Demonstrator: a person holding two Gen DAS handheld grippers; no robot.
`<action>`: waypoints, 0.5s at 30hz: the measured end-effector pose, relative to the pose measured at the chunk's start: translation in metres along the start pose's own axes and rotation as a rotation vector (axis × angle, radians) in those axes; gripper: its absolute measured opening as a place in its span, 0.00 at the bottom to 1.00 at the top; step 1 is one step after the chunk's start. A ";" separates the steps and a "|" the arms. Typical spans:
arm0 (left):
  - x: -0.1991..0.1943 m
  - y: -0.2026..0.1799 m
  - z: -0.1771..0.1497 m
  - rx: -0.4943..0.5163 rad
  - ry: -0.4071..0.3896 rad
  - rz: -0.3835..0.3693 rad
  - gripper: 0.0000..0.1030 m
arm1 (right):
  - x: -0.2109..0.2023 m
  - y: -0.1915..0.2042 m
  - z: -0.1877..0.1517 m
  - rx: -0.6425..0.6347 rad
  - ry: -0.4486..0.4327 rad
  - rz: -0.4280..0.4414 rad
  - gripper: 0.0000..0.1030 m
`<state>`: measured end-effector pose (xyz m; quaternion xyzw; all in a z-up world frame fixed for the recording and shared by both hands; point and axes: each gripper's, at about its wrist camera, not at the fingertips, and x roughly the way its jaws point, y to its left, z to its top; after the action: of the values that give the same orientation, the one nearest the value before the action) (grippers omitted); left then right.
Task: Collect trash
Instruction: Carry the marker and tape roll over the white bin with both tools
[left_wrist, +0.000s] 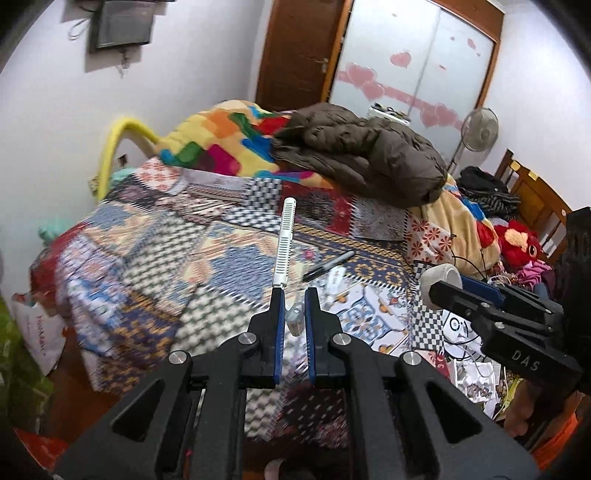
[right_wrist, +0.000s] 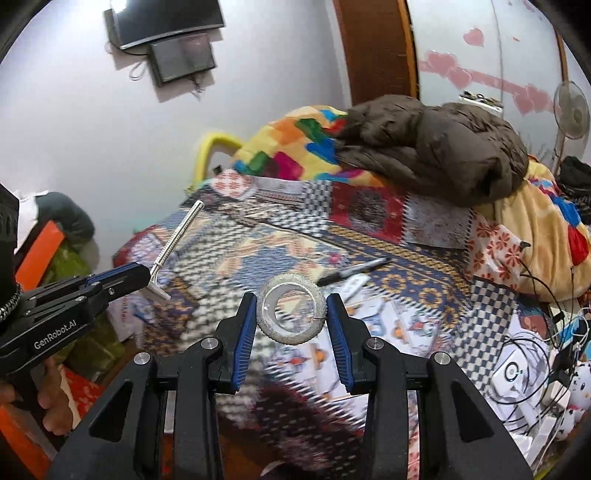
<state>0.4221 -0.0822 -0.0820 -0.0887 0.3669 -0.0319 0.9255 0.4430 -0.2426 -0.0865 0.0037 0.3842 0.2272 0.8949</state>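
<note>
White plastic identifies the left load: a disposable razor (left_wrist: 283, 242), its head end clamped at the tips of the left gripper (left_wrist: 294, 297), handle projecting up and away over the bed (left_wrist: 155, 266). The jaws stand nearly closed on it. From the right wrist view the same razor (right_wrist: 176, 243) slants up from the left gripper (right_wrist: 142, 277), clear of the quilt.

The right gripper (right_wrist: 291, 314) holds a tape roll (right_wrist: 291, 314) — grey, ring-shaped, hollow centre facing the camera. Both blue pads (right_wrist: 246, 332) press its outer rim, jaws partly open to its width. The roll is lifted clear of the bed.

A black marker (right_wrist: 352, 272) and a white tube (right_wrist: 352, 287) lie on the quilt beyond, touching neither gripper. A brown jacket (right_wrist: 436, 144) rests on the far bedding.
</note>
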 end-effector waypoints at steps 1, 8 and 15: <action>-0.006 0.005 -0.003 -0.007 -0.003 0.007 0.09 | -0.002 0.007 -0.002 -0.002 -0.001 0.008 0.34; -0.076 0.062 -0.036 -0.073 -0.050 0.078 0.09 | -0.017 0.077 -0.017 -0.043 0.001 0.091 0.34; -0.128 0.125 -0.079 -0.142 -0.069 0.162 0.09 | -0.021 0.148 -0.037 -0.125 0.019 0.162 0.34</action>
<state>0.2737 0.0450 -0.0755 -0.1253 0.3419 0.0720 0.9285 0.3453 -0.1251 -0.0716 -0.0230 0.3762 0.3225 0.8683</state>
